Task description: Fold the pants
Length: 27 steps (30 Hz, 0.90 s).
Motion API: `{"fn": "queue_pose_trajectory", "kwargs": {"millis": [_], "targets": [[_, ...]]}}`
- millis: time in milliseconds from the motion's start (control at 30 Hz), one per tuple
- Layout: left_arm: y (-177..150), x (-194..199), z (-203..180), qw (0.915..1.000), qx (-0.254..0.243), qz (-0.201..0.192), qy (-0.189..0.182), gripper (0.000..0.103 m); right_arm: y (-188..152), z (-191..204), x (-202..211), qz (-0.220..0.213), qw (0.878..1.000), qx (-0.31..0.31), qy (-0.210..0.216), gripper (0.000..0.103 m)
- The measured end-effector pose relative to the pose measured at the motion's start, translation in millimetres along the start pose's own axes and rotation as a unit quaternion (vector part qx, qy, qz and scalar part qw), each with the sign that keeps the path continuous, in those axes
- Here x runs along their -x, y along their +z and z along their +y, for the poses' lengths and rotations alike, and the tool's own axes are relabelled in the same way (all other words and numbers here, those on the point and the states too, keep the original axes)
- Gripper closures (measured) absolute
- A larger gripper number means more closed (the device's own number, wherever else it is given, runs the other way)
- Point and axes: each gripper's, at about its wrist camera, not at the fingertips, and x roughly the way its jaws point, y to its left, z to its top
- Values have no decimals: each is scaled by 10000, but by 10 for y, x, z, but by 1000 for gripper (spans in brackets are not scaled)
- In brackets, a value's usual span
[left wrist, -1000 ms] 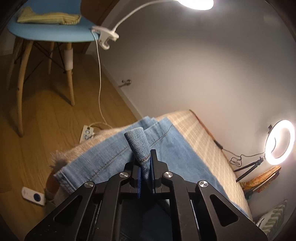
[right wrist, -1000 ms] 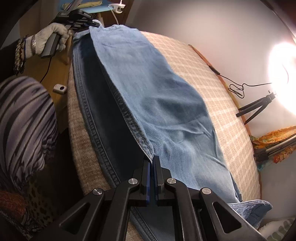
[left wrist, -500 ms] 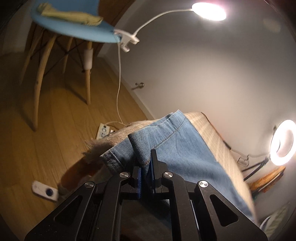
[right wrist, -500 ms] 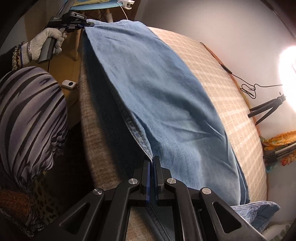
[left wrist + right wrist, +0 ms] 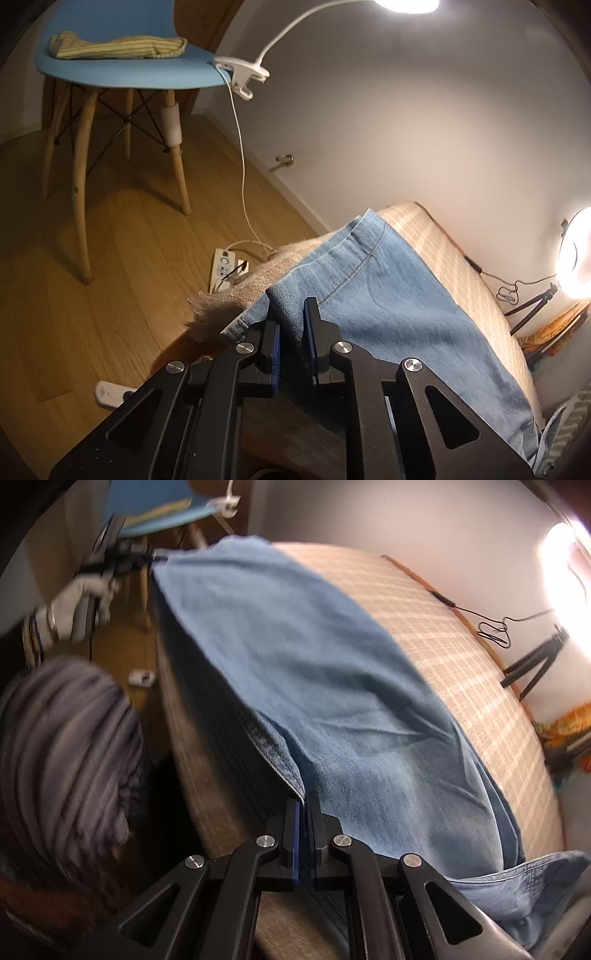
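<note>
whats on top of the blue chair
A folded yellow-green striped cloth lies on the chair seat, and a white clip lamp is clamped to the seat's edge. Whatever might be under the cloth is covered and cannot be seen.

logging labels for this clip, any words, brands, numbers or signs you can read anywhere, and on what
None: no text reads in either view.
Power strip on the floor: has markings, too small to read.
White remote-like device on the floor: a dark spot, no legible label.
Jeans: only stitching shows, no tag or brand patch in view.
Right wrist view: blurred by motion, nothing legible.
</note>
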Motion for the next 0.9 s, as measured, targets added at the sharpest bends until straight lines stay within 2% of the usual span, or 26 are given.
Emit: {"fn": "queue_pose_trajectory", "kwargs": {"millis": [133, 233, 267, 300, 367, 400, 433, 533, 600, 667, 833, 900], "targets": [[52, 58, -91, 9992, -362, 43, 167, 88, -63, 58, -89, 121, 9999, 78, -53, 101], [122, 151, -51, 9994, -201, 47, 269, 84, -86, -25, -48, 22, 9998, -210, 59, 96], [148, 167, -17, 9996, -80, 96, 237, 83, -86, -61, -27, -18, 9994, -332, 108, 90], [167, 192, 10, 9997, 26, 132, 209, 83, -85, -98, 2, -83, 9987, -475, 153, 78], [190, 243, -1, 9998, 29, 144, 109, 83, -98, -146, 84, -281, 9971, -700, 137, 67], [198, 265, -37, 9998, -58, 172, 65, 82, -111, -174, 149, -411, 9957, -826, 113, 66], [202, 285, -87, 9997, -138, 213, -13, 82, -124, -200, 188, -493, 9945, -922, 99, 65], [206, 333, -288, 9982, -368, 351, -329, 77, -166, -312, 311, -719, 9891, -1288, -30, 48], [195, 357, -465, 9958, -496, 469, -610, 67, -200, -405, 405, -853, 9838, -1561, -212, 34], [184, 378, -693, 9917, -648, 577, -952, 61, -232, -449, 482, -906, 9805, -1702, -375, 29], [103, 375, -1365, 9740, -1185, 883, -1717, 57, -394, -541, 809, -1157, 9663, -2109, -918, 19], [44, 380, -1628, 9645, -1388, 1028, -1999, 50, -466, -610, 914, -1223, 9595, -2297, -1075, 17]]}}
